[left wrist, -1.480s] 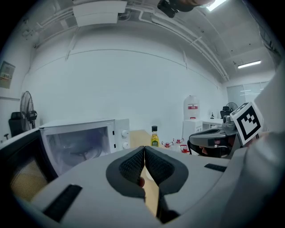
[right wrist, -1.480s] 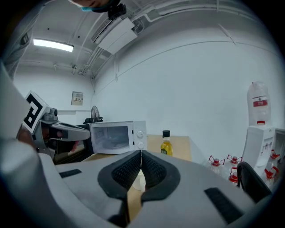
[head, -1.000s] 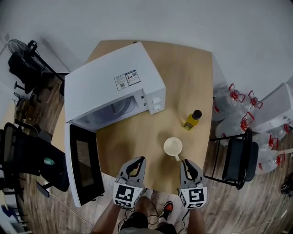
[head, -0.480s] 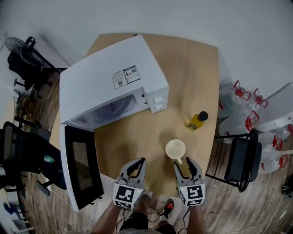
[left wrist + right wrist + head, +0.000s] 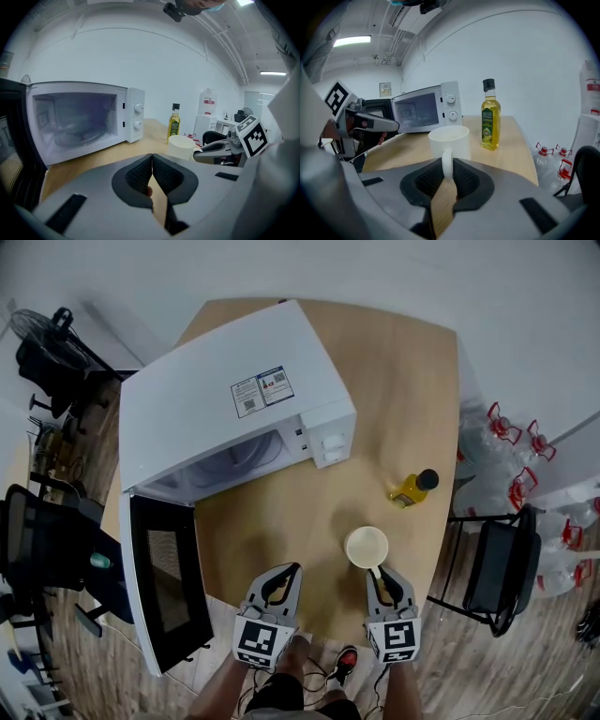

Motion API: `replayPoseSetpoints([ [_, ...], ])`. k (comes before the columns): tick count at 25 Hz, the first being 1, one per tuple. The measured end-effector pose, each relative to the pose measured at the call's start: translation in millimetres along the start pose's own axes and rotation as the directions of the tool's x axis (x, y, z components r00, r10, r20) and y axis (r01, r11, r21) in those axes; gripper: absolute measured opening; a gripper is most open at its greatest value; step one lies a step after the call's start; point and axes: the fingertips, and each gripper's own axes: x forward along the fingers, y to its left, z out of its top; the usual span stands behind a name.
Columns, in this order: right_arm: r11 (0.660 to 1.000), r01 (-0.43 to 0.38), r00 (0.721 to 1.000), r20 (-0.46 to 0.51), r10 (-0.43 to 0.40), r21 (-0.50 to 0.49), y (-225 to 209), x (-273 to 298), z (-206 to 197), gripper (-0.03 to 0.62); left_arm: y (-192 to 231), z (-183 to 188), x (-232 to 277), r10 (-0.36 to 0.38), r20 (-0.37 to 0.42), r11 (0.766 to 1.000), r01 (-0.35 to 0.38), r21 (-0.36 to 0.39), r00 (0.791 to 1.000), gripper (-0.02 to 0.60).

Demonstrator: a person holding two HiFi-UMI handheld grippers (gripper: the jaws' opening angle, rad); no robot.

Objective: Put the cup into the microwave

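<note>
My right gripper [image 5: 378,573] has the cup's handle between its pads and the jaws are closing on it; in the right gripper view the pads already look to be touching both sides of the handle. The cup [image 5: 367,547] stands upright near the table's [image 5: 394,381] near edge, toward its right side, with the handle turned straight at me, which is why I come at it level from the front instead of from above. My left gripper [image 5: 281,573] hangs just off the same near edge with its jaws together and nothing in them; I judge it has no job here, since the microwave [image 5: 234,399] on the left side of the table has its door [image 5: 164,582] swung wide. The oil bottle [image 5: 412,488] stands by the right edge, apart from the cup and outside the path to the cavity
</note>
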Motion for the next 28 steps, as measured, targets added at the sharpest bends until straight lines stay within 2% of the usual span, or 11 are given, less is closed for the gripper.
replayPoseSetpoints([
  [16,0.999,0.037,0.997,0.075,-0.035,-0.018,0,-4,26,0.052,18,16,-16,0.046,0.034,0.999,-0.046,-0.001,0.998,0.023],
  [28,0.998,0.021,0.989,0.151,-0.013,-0.052,17,-13,80,0.052,38,51,-47,0.104,0.102,0.995,-0.104,-0.001,0.989,0.023],
])
